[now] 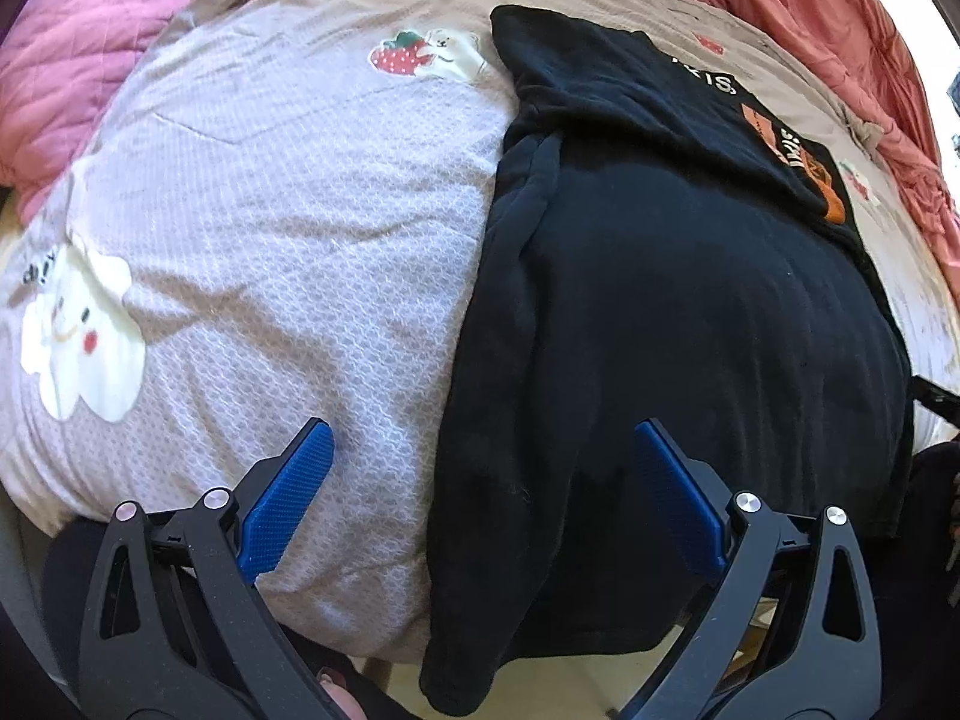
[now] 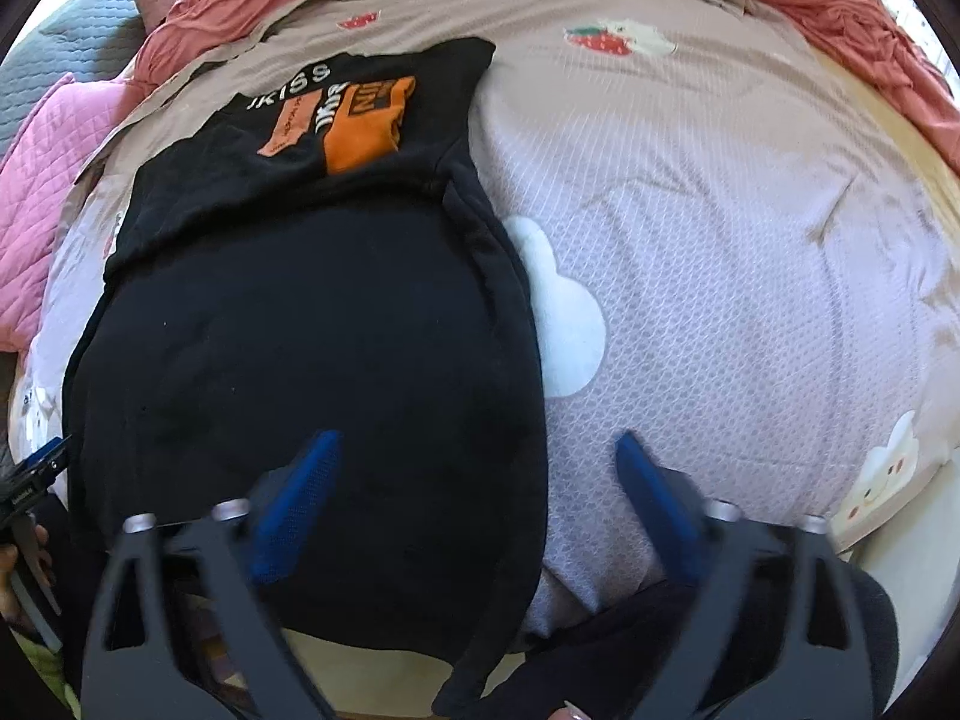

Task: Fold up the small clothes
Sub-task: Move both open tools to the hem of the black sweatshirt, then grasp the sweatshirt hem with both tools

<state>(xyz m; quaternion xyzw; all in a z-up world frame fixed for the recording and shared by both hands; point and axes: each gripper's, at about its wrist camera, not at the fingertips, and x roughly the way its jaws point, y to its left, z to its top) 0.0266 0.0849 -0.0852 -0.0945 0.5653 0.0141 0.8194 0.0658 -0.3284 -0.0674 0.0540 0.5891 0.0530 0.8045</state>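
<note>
A black garment [image 1: 690, 324] lies on the bed, its near end hanging over the bed's front edge. Its far part is folded over and shows an orange and white print [image 1: 798, 162]. It also shows in the right wrist view [image 2: 312, 348], print [image 2: 354, 120] at the far end. My left gripper [image 1: 480, 456] is open and empty, hovering over the garment's left edge near the front. My right gripper [image 2: 474, 468] is open and empty over the garment's right edge. The left gripper's tip [image 2: 36, 474] shows at the left rim of the right wrist view.
The bed has a lilac patterned cover [image 1: 288, 228] with bear and strawberry pictures [image 1: 420, 54] and a white cloud [image 2: 564, 312]. A pink quilt [image 1: 78, 54] and a coral blanket [image 2: 840, 6] lie bunched along the far side. The floor [image 2: 360, 666] shows below the bed edge.
</note>
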